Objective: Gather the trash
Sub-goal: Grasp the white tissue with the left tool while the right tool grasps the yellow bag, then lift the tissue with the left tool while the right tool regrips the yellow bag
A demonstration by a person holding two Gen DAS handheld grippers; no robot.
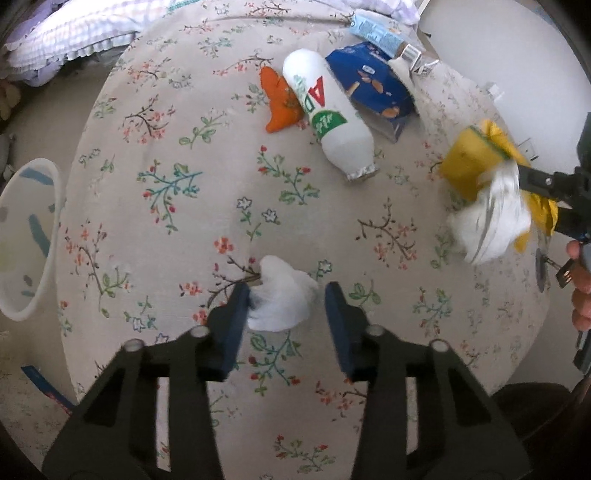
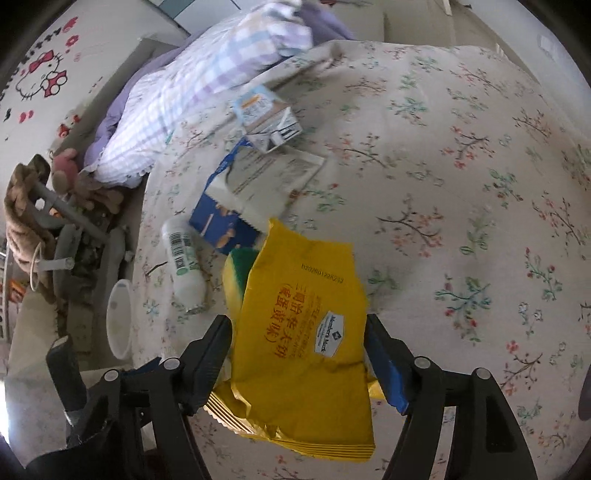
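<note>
bottle (image 1: 328,114) lying on bedspread (image 1: 184,229) between pouch (image 1: 280,103) and box (image 1: 373,88); tissue (image 1: 282,299) lying nearer | bin (image 1: 26,251) sitting left, off bed

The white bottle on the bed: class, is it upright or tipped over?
Tipped over. The white bottle lies on its side on the floral bedspread, its label sideways.

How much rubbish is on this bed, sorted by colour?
White: 3, the tissue between the left gripper fingers, the bottle, the wad
Yellow: 1, the packet in the right gripper
Blue: 2, the box, the carton
Orange: 1, the wrapper
Total: 7
</note>
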